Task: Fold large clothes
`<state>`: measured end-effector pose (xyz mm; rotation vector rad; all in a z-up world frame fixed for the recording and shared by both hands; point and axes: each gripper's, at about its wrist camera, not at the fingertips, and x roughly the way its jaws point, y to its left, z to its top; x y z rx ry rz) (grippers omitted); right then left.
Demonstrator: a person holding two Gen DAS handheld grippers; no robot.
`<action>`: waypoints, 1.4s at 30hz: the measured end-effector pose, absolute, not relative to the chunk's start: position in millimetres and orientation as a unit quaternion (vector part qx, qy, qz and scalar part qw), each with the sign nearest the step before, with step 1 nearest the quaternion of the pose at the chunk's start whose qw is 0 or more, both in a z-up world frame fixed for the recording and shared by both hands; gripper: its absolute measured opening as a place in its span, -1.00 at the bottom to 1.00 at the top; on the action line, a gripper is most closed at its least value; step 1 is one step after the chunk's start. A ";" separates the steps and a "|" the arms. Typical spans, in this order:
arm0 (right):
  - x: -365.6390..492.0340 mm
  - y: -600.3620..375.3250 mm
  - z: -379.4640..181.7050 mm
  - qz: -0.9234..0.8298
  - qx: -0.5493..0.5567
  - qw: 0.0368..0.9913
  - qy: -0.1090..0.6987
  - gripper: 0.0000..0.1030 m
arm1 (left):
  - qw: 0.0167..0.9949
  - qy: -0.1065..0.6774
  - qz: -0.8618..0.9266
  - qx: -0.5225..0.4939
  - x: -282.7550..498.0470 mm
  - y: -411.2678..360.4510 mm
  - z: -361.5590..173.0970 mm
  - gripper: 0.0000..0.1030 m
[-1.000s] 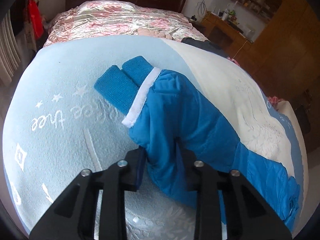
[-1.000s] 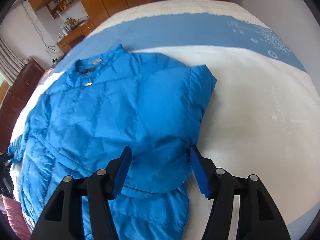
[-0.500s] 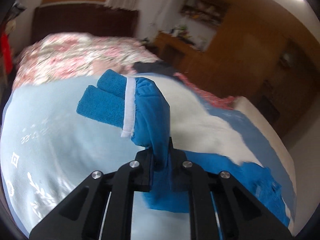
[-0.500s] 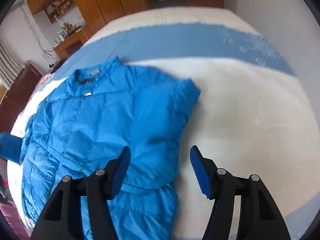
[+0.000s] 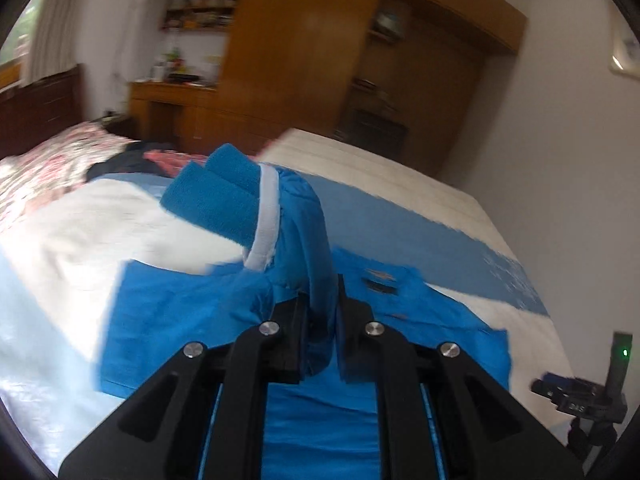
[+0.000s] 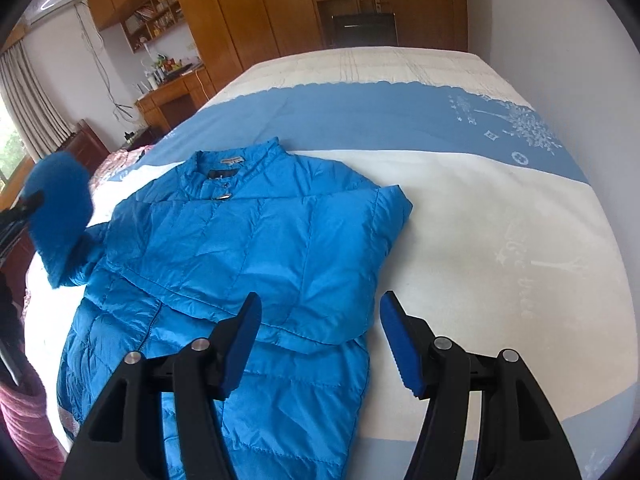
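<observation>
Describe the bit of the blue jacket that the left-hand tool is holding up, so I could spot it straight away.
On the bed lies a blue jacket. At its far left side one sleeve rises off the cover, pinched in the shut left gripper. Its fuzzy knit cuff with a white band marks it out.

Soft daylight, left view motion-blurred, fisheye-warped

A bed [image 6: 460, 208] is spread with a white and blue cover [image 6: 360, 112] printed with pale motifs. Wooden wardrobes [image 6: 256, 12] are ranged along the far wall, with a cluttered desk [image 6: 172, 92] set to their left under open shelves [image 6: 154, 16]. A floral quilt [image 5: 44, 160] is seen at far left, a tripod [image 5: 588, 412] at near right.
</observation>
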<state>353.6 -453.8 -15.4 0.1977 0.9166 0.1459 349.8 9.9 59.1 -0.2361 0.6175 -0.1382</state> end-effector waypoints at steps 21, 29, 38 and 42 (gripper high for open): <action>363.2 -466.5 -32.3 0.065 0.111 0.882 0.453 0.21 | 0.849 0.427 -0.312 -0.028 377.9 -133.1 -46.1 -0.33; 377.9 -451.1 -40.0 0.117 0.133 0.866 0.468 0.21 | 0.893 0.404 -0.194 -0.035 380.7 -53.1 -34.8 -0.19; 438.8 -432.4 -78.7 0.156 0.195 0.815 0.523 0.02 | 0.887 0.449 -0.092 -0.066 424.0 20.8 -83.8 -0.20; 445.6 -421.0 -81.5 0.163 0.188 0.814 0.525 -0.59 | 0.888 0.446 -0.088 -0.068 427.4 17.1 -86.8 -0.20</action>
